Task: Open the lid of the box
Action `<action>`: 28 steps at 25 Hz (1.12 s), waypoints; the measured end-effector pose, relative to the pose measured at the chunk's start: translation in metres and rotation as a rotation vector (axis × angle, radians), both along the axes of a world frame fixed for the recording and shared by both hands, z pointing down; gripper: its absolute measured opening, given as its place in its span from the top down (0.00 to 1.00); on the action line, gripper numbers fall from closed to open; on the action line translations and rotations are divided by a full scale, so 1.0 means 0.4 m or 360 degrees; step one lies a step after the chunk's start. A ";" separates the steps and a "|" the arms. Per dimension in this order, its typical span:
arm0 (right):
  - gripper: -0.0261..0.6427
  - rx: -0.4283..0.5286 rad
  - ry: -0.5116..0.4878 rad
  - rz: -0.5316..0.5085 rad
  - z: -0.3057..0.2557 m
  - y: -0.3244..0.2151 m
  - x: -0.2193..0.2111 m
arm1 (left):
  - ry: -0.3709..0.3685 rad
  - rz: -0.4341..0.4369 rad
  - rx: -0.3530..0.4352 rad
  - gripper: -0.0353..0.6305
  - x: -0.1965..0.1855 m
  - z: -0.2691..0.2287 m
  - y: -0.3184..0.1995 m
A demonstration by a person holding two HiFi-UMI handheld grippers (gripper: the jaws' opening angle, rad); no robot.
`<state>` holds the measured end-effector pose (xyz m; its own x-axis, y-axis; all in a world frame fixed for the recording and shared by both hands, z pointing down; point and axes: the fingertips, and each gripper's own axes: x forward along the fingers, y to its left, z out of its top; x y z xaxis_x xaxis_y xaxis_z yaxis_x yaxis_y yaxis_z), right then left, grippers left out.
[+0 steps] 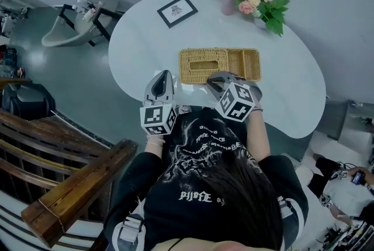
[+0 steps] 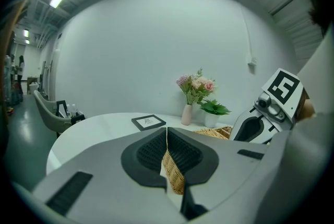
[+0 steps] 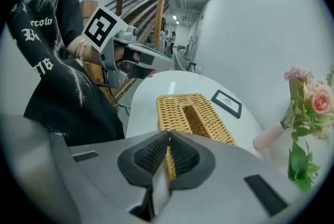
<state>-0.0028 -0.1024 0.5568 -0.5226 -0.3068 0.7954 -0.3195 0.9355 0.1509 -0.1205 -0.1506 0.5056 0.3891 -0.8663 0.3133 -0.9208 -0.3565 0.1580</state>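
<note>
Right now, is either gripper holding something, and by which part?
Nothing, as far as shown. The left gripper and right gripper are shut, tips touching, close to the box; its wicker only shows through behind them.

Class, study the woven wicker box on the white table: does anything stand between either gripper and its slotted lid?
Nothing visible does. The left gripper and right gripper sit at the near side of the woven wicker box, beside its slotted lid. The black-framed picture and pink flower vase stand beyond it.
</note>
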 end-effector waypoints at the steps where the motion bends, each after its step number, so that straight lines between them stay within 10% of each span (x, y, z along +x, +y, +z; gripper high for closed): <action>1: 0.90 -0.0006 -0.0003 -0.0001 -0.002 -0.001 0.001 | -0.0001 -0.0001 0.0003 0.91 0.001 -0.001 -0.003; 28: 0.91 -0.0148 -0.0021 -0.0199 -0.097 -0.044 0.003 | -0.0026 0.0005 -0.0030 0.91 0.025 0.028 -0.070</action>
<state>-0.0016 -0.1201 0.5182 -0.5626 -0.1639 0.8103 -0.2007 0.9779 0.0584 -0.1103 -0.1786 0.5166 0.3864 -0.8588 0.3362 -0.9223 -0.3565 0.1495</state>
